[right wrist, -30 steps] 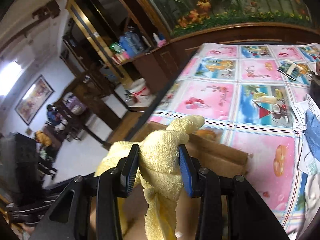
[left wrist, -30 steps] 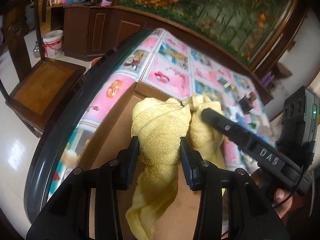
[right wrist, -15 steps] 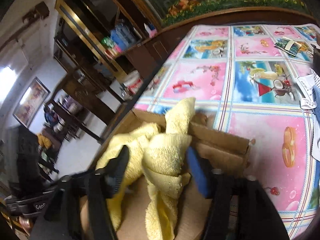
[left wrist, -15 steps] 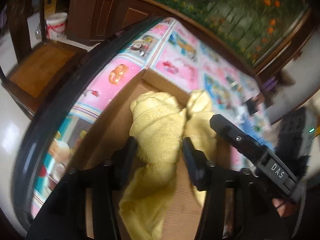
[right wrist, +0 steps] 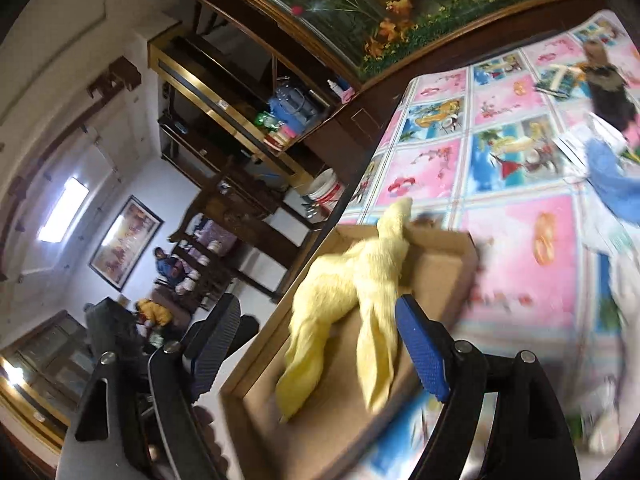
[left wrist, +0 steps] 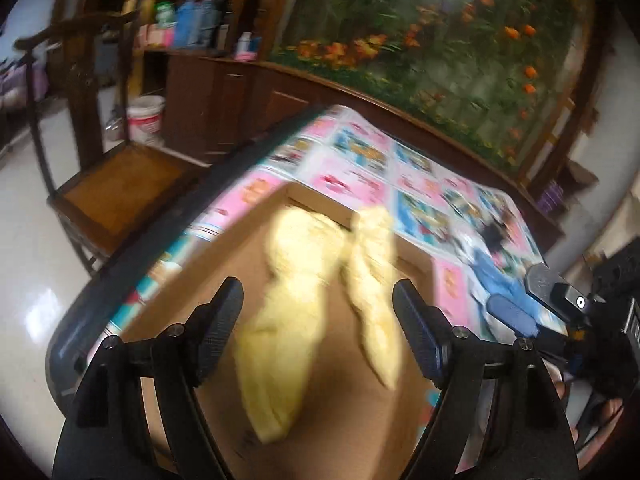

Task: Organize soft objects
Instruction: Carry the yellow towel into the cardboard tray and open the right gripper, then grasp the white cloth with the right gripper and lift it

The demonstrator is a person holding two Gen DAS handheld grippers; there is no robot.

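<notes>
Since a second ago I am letting go on both sides: the yellow towel [left wrist: 296, 304] that each gripper was pinching is now lying free in the cardboard box [left wrist: 192, 320], and both views are pulling back from it and blurring. The left gripper [left wrist: 318, 320] is opening, its fingers [left wrist: 218, 324] standing wide at lower centre of its frame, and the towel is lying beyond them, not pressed by either pad. The right gripper [right wrist: 318, 334] is opening too, its blue-padded finger [right wrist: 420, 356] well off the cloth; in the left view it is showing at the right edge [left wrist: 516, 314].

The towel [right wrist: 352, 300] is sitting mid-frame in both views as two twisted lobes, its far tip draping over the box's back wall [right wrist: 440, 240]. I am judging that it is being left there because the box is the collecting place for the soft things, and the low walls are keeping it from sliding onto the patterned tablecloth [right wrist: 520, 208].

I am holding both grippers tilted down and spread so that withdrawing is not snagging the loops of the cloth. At the right of the right view a blue cloth [right wrist: 612, 184] is lying on the table, looking like the next soft item to fetch
</notes>
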